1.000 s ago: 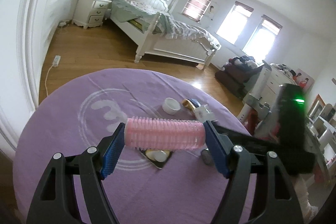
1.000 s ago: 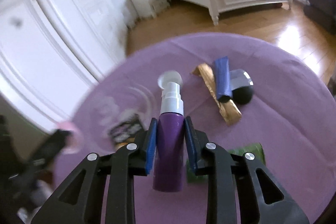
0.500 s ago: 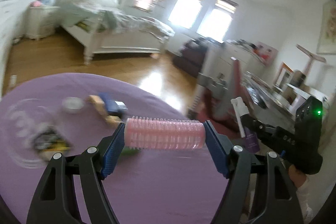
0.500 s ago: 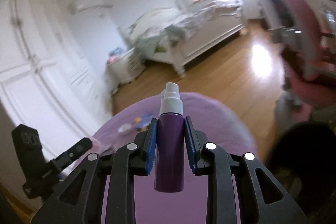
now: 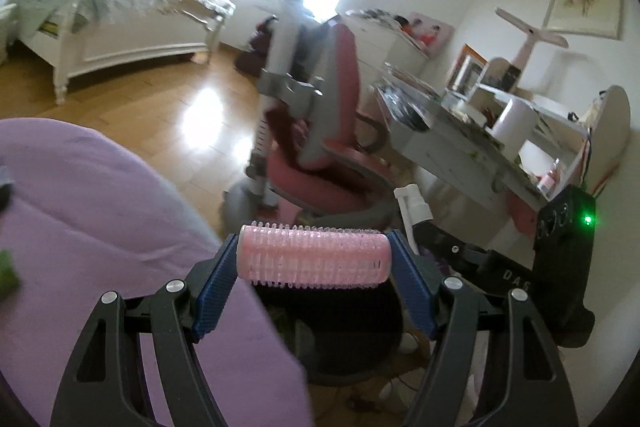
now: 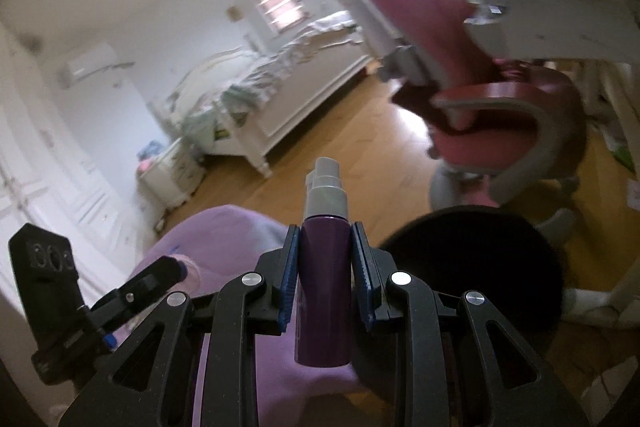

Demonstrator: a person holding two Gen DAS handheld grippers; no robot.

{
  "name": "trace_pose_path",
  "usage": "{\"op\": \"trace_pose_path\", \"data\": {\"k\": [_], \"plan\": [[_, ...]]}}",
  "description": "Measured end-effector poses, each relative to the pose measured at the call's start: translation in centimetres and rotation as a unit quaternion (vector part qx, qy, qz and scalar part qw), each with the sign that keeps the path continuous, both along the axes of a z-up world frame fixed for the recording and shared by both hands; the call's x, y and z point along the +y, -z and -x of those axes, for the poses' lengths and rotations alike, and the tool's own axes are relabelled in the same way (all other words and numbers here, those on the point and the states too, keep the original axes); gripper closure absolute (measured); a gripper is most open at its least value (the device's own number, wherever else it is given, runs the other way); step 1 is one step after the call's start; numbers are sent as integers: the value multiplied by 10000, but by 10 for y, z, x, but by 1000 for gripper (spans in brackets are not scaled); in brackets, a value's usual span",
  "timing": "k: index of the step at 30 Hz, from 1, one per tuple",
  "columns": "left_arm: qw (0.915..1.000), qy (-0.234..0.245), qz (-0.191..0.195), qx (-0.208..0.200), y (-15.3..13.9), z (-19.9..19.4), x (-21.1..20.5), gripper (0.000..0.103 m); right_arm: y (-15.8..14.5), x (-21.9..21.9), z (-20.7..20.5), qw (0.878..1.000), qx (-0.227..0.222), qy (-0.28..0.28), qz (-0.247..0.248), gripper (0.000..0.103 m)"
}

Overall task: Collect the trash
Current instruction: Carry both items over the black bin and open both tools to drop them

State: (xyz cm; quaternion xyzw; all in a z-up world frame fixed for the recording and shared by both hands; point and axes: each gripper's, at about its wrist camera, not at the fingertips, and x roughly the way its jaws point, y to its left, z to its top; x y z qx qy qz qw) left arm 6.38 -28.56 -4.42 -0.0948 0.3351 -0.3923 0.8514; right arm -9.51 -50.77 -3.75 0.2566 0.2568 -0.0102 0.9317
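My left gripper (image 5: 314, 261) is shut on a pink hair roller (image 5: 314, 255), held crosswise between its blue pads, above the right edge of the purple-covered table (image 5: 100, 227) and over a black bin (image 5: 348, 339). My right gripper (image 6: 325, 275) is shut on a purple spray bottle (image 6: 324, 291) with a white pump top, held upright beside the black bin (image 6: 472, 267). The right gripper also shows in the left wrist view (image 5: 440, 247), with the bottle's white nozzle (image 5: 412, 203). The left gripper shows in the right wrist view (image 6: 160, 279).
A pink and grey desk chair (image 5: 320, 131) stands just beyond the bin. A cluttered white desk (image 5: 460, 131) is on the right. A white bed (image 5: 120, 23) stands across the wooden floor. A green scrap (image 5: 8, 271) lies on the table.
Both grippers have swung right, away from the table's middle, with the roller and the bottle still held. The black bin and the chair have come into view below them.
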Motion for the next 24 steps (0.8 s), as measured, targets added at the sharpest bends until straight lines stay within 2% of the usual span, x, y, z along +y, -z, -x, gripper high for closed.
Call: {"op": "trace_pose_path", "data": {"k": [5, 11, 24], "plan": [[9992, 365, -130, 97, 10, -3, -36, 31, 16, -34, 5, 9993, 124, 338, -84, 77], [9970, 618, -308, 354, 25, -8, -61, 31, 34, -65, 9, 9978, 242, 558, -245, 77], [9938, 789, -553, 557, 41, -8, -89, 31, 56, -81, 22, 9953, 370, 715, -535, 77]]}}
